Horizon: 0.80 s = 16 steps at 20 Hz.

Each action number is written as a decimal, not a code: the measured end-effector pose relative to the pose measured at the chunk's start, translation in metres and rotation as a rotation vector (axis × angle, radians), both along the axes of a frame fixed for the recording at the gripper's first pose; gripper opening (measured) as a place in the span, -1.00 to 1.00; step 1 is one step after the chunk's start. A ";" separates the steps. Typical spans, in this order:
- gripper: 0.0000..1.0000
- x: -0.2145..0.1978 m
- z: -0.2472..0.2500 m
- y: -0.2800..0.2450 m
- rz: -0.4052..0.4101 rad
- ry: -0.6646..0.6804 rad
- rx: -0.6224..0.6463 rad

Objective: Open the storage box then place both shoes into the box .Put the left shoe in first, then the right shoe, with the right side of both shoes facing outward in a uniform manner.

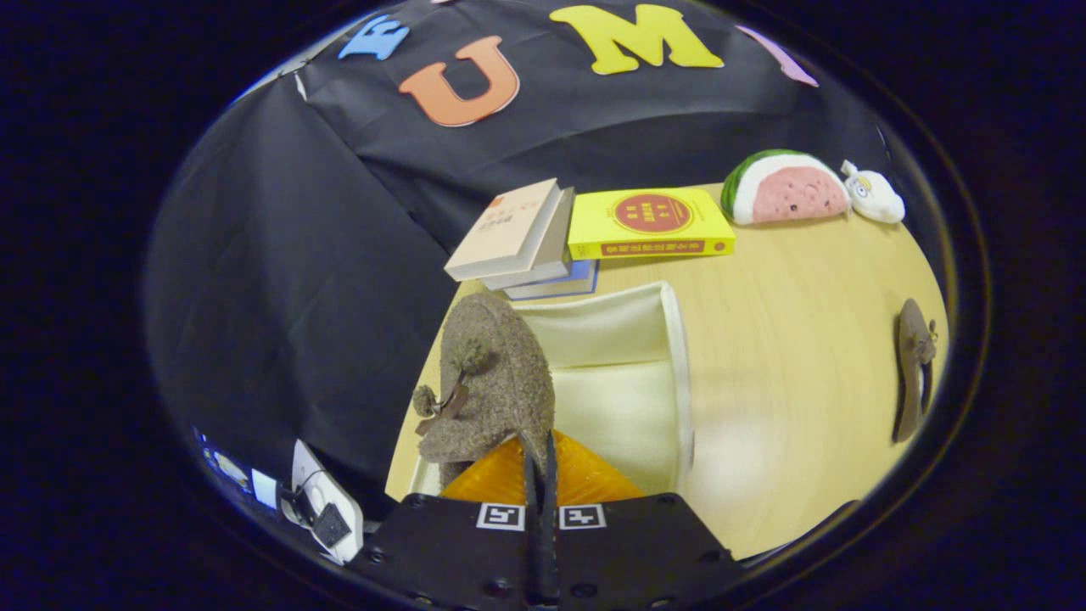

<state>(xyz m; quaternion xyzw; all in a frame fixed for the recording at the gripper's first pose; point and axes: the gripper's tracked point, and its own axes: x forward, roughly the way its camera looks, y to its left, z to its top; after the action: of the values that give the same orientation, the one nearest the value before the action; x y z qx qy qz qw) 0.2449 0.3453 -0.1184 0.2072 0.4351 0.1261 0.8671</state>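
A: Gripper [540, 475] status?

B: Fingers pressed tight together, pinching the thin edge of the fuzzy grey-brown slipper-type shoe [492, 382], by its opening. Shoe hangs toe-up just ahead of the fingers, w/ a small pom-pom and brown bow on its side.

A: And the box?

B: Cream-white fabric storage box [679, 356] sits open right under and behind the held shoe, near the table's left edge. Pale lining visible inside. Shoe's over the box's left part; can't tell if it touches the bottom. Something ribbed and orange [585, 479] shows btwn shoe and fingers, can't tell what it is.

A: Second shoe?

B: Other brown shoe [912, 369] lies on its side on the light wooden table [789, 339], near the right edge, well apart from the box.

A: Anything else?

B: Stack of books [517, 242] at the far edge just behind the box, beige cover on top, blue one underneath. Yellow book w/ a red round mark [649, 222] just beside them. Further right along the far edge, a watermelon-slice plush [785, 188], and a small white plush toy [874, 195] touching it near the far right corner.
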 end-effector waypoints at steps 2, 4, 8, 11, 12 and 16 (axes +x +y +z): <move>-1.00 0.002 -0.014 0.004 -0.051 0.047 0.008; -0.99 0.001 -0.026 0.016 -0.060 0.080 0.002; -0.96 0.000 -0.041 0.033 -0.037 0.109 -0.069; -0.78 0.000 -0.042 0.042 -0.030 0.101 -0.076; -0.67 0.001 -0.040 0.047 -0.018 0.094 -0.053; -0.34 -0.004 -0.027 0.052 0.029 0.058 -0.030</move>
<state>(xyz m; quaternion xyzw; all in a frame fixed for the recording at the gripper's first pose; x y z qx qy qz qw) 0.2412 0.3973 -0.1452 0.1914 0.4648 0.1260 0.8552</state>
